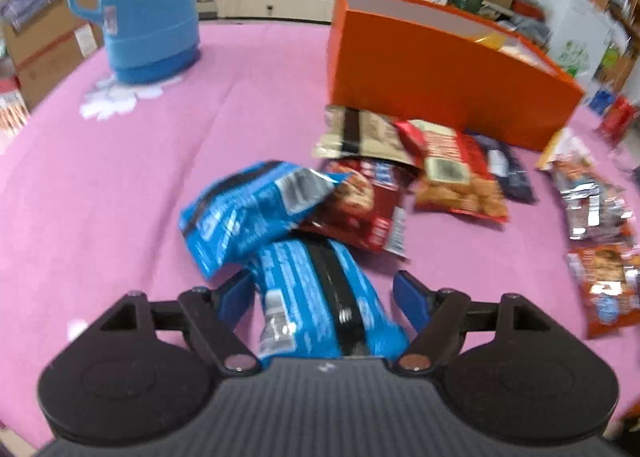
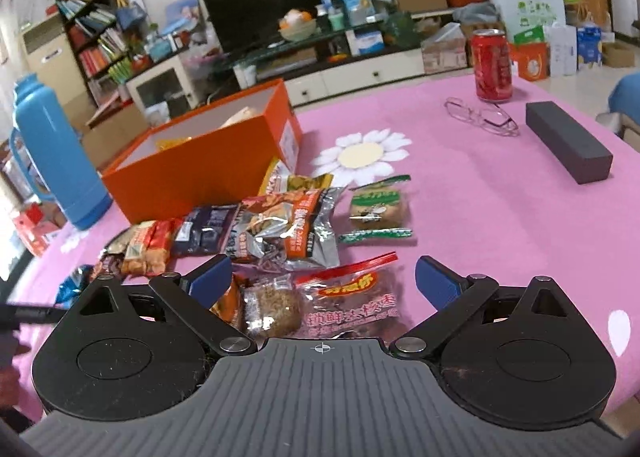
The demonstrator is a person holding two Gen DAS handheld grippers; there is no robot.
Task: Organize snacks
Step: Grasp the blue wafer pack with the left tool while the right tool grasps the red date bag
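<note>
Snack packets are scattered on the pink tablecloth (image 2: 460,185) before the orange box (image 1: 440,85). Light, crinkly and slippery, the blue packet (image 1: 320,297) is best pinched across its middle; it is straddled, ungripped, by the spread left gripper (image 1: 325,295). The right gripper (image 2: 325,285) gapes over a clear pouch (image 2: 352,305).

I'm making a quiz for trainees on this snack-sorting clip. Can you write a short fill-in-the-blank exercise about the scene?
1. The open box beside the snacks is coloured ____.
2. Between the open fingers of the left gripper lies a ____ snack packet.
3. The tablecloth is coloured ____.
4. Next to the red can lies a pair of ____.

Missing words: orange; blue; pink; glasses
</note>
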